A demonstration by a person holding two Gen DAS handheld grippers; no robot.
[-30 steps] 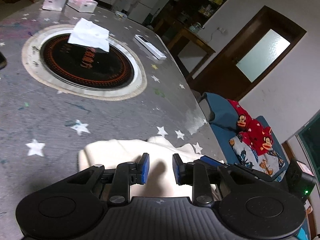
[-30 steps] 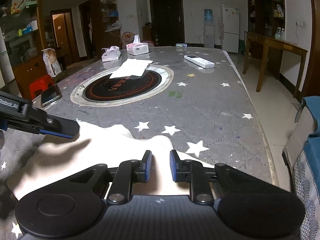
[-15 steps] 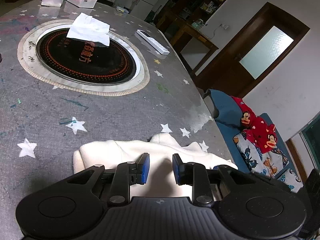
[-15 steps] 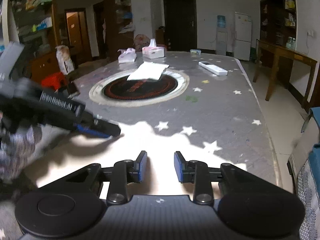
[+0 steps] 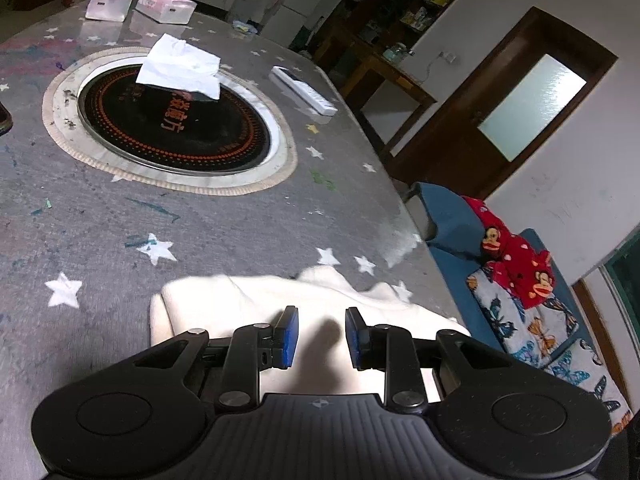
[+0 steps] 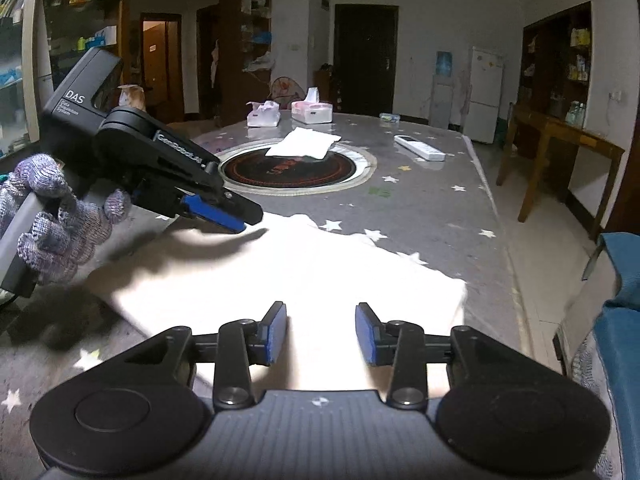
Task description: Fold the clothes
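A cream garment (image 5: 240,300) lies folded flat on the grey star-patterned table (image 5: 100,208), near its right edge. My left gripper (image 5: 322,320) hovers over the garment's far left part, jaws a little apart with nothing between them. In the right wrist view the garment (image 6: 320,272) is a pale rectangle, and the left gripper (image 6: 236,222) hangs just above its far corner, held by a gloved hand (image 6: 52,232). My right gripper (image 6: 322,316) is over the garment's near edge. Its jaws are opening and the gap between them is empty.
A round black hotplate (image 5: 172,120) is set into the table's middle, with a white tissue (image 5: 180,66) on it. Beyond lie a white remote (image 5: 302,90) and two tissue boxes (image 5: 164,0). A blue sofa with red monkey-print cloth (image 5: 516,264) stands past the table's right edge.
The right gripper has drawn back from the garment and its jaws have spread wider. In its view the left gripper and gloved hand now show larger at left. The left gripper has hardly moved.
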